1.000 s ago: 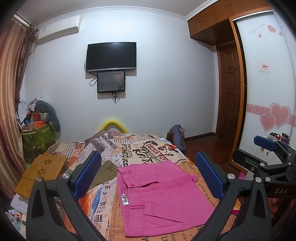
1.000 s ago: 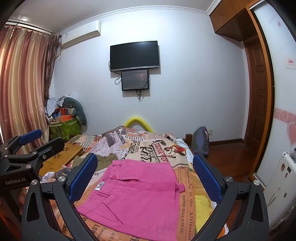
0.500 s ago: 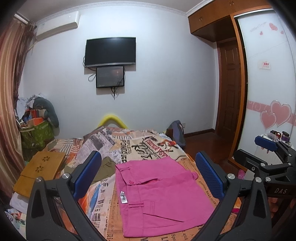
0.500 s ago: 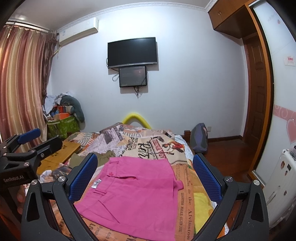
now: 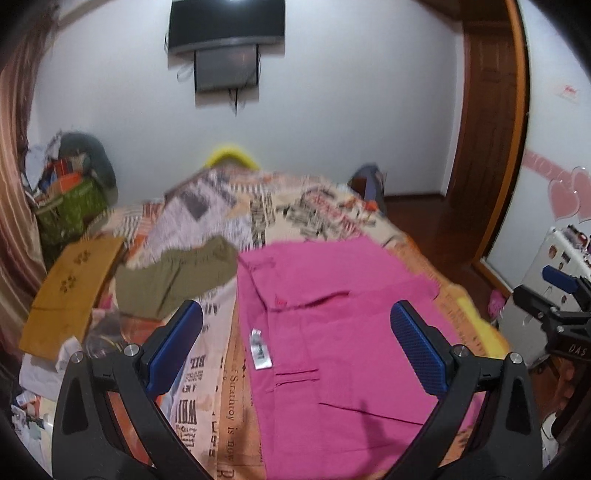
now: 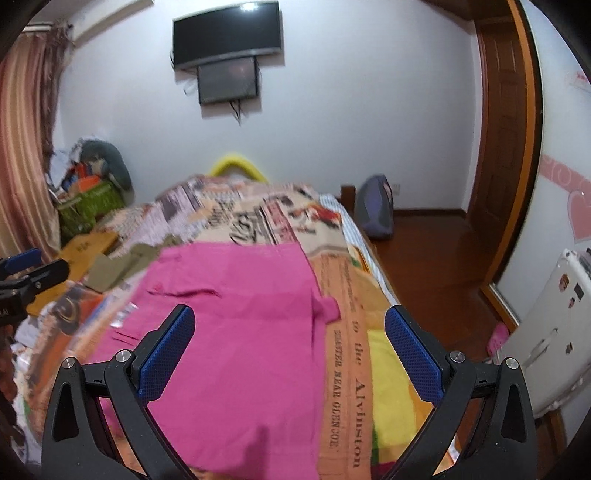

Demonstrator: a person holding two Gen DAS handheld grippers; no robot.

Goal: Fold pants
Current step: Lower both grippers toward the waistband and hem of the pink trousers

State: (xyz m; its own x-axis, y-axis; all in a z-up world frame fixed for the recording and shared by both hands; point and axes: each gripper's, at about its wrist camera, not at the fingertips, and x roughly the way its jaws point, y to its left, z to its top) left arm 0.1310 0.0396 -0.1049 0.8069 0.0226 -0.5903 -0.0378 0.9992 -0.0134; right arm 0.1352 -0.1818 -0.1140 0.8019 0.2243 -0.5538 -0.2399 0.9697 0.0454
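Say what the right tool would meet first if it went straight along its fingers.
Probably the pink pants spread on the bed: the open right tool points down over them, nothing between. Depth is unclear.

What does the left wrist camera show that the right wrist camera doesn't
Only the left wrist view shows the white tag at the pink pants' edge clearly, and the right gripper off to the side. Only the right wrist view shows the left gripper at its edge and the striped curtain plainly. Both show the pink pants spread on the printed bedspread, the olive garment, the wall television, and open jaws holding nothing.
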